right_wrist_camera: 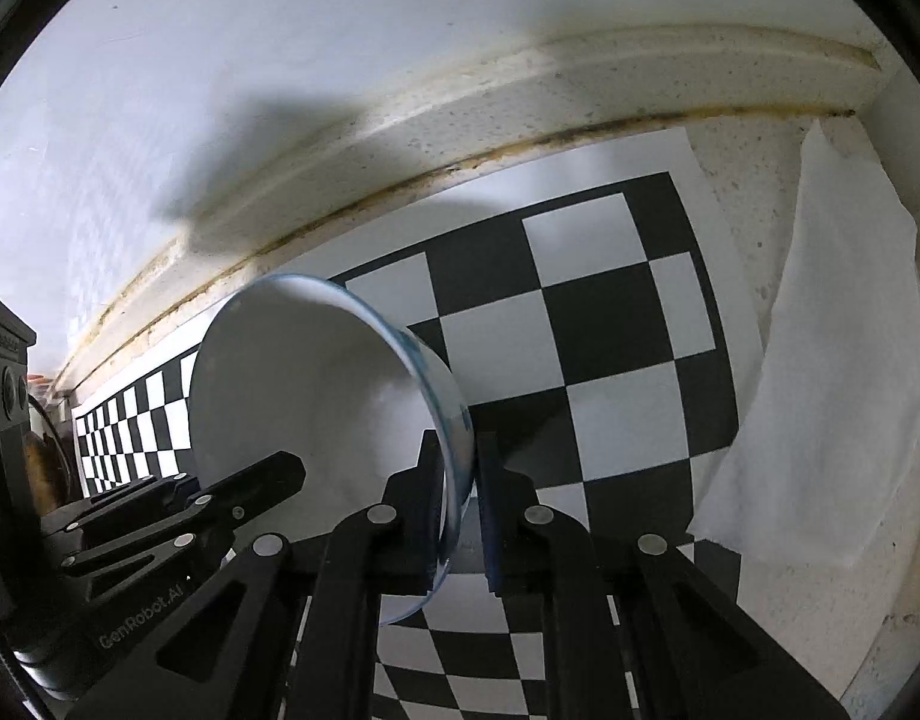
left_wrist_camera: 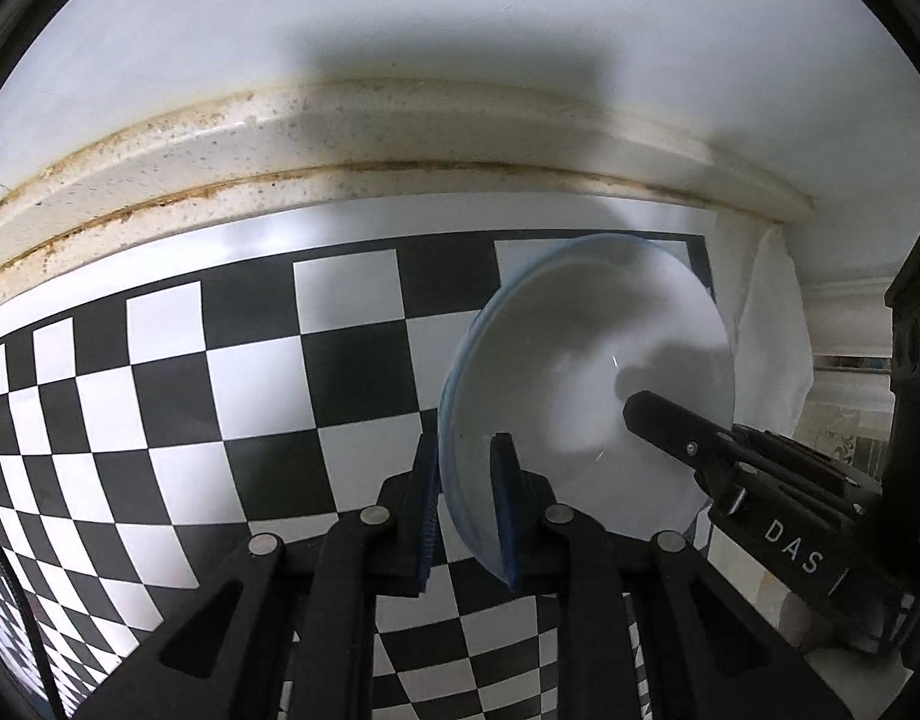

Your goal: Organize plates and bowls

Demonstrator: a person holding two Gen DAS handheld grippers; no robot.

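A white bowl with a pale blue rim [left_wrist_camera: 586,360] is held in the air between both grippers, tilted on its side. My left gripper [left_wrist_camera: 466,498] is shut on its left rim, one blue pad inside and one outside. My right gripper [right_wrist_camera: 463,504] is shut on the opposite rim of the same bowl [right_wrist_camera: 315,384]. The right gripper's finger [left_wrist_camera: 688,438] shows inside the bowl in the left wrist view. The left gripper's fingers [right_wrist_camera: 243,486] show at the bowl's far side in the right wrist view.
A black-and-white checkerboard sheet [left_wrist_camera: 219,372] lies on the speckled counter under the bowl. A stained backsplash ledge [left_wrist_camera: 339,138] and white wall run behind it. A white paper towel [right_wrist_camera: 820,360] lies to the right of the sheet.
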